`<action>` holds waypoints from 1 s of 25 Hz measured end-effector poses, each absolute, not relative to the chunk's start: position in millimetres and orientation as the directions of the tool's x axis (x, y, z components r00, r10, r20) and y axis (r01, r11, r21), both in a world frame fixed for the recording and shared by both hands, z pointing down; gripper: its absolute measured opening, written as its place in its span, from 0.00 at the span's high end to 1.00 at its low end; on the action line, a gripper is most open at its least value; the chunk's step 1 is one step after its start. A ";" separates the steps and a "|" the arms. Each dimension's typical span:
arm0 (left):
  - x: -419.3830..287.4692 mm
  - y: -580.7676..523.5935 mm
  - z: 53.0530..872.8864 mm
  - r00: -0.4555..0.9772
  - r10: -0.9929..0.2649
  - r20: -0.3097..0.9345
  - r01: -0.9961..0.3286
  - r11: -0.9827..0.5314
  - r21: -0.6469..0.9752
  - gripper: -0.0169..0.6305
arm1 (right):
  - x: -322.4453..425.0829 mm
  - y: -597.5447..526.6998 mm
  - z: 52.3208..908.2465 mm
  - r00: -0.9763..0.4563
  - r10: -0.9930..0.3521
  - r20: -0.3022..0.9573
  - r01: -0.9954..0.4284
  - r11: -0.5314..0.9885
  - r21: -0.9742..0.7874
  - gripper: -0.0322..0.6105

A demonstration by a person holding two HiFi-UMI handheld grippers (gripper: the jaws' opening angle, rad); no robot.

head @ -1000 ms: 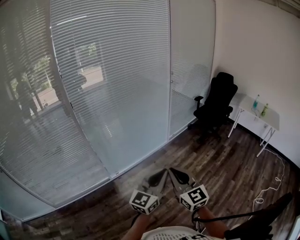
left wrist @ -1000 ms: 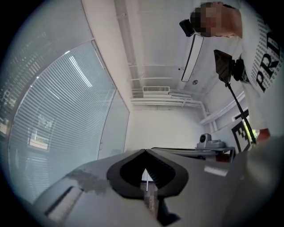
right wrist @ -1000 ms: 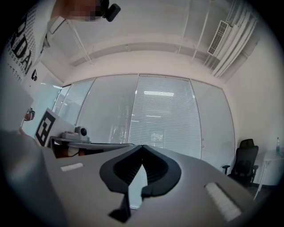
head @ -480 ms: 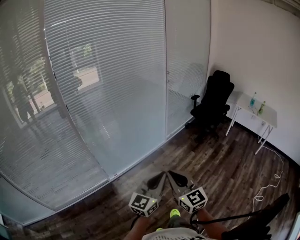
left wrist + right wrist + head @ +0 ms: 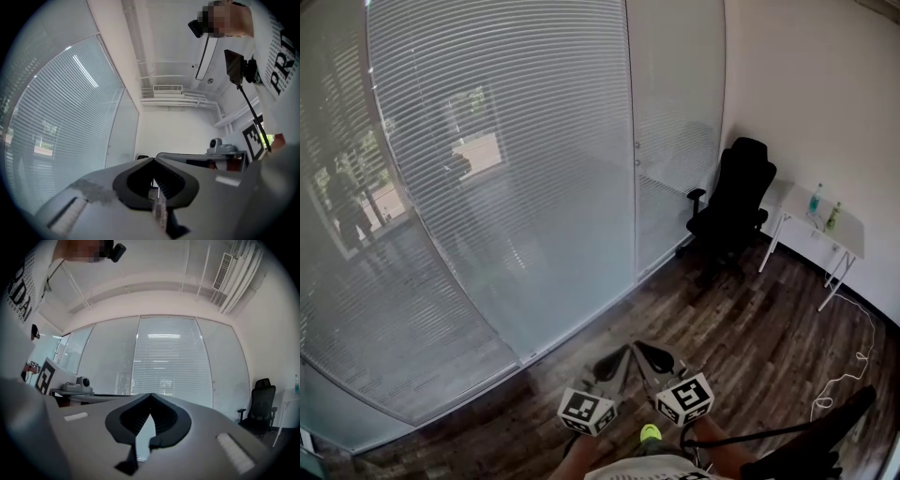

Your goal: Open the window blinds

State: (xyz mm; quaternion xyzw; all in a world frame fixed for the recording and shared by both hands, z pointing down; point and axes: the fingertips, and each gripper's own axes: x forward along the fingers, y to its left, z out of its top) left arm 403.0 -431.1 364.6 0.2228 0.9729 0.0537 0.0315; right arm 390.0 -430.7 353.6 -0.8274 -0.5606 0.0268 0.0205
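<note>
Blinds untouched: the window blinds (image 5: 506, 141) hang fully lowered, slats shut, so the job looks not yet begun. The left gripper (image 5: 625, 350) and right gripper (image 5: 640, 345), held side by side, have their jaws pressed together on nothing. The blinds stand well apart from them, between ten and twelve o'clock.

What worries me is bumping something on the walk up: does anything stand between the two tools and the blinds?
Nothing visible does. Only bare wood floor lies between the left tool, the right tool and the blinds. The black chair, white table and floor cable sit off to the right.
</note>
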 end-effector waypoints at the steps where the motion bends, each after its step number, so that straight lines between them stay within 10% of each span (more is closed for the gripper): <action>1: 397.2 -427.2 364.5 -0.897 0.440 -0.038 0.434 0.894 0.116 0.99 | 384.3 -426.6 353.4 0.375 0.927 -0.022 0.925 -0.376 -0.059 0.94; 25: 205.7 -359.4 387.8 -0.886 0.464 -0.011 0.461 0.882 0.092 0.99 | 196.5 -365.2 383.2 0.417 0.909 0.019 0.907 -0.416 -0.062 0.94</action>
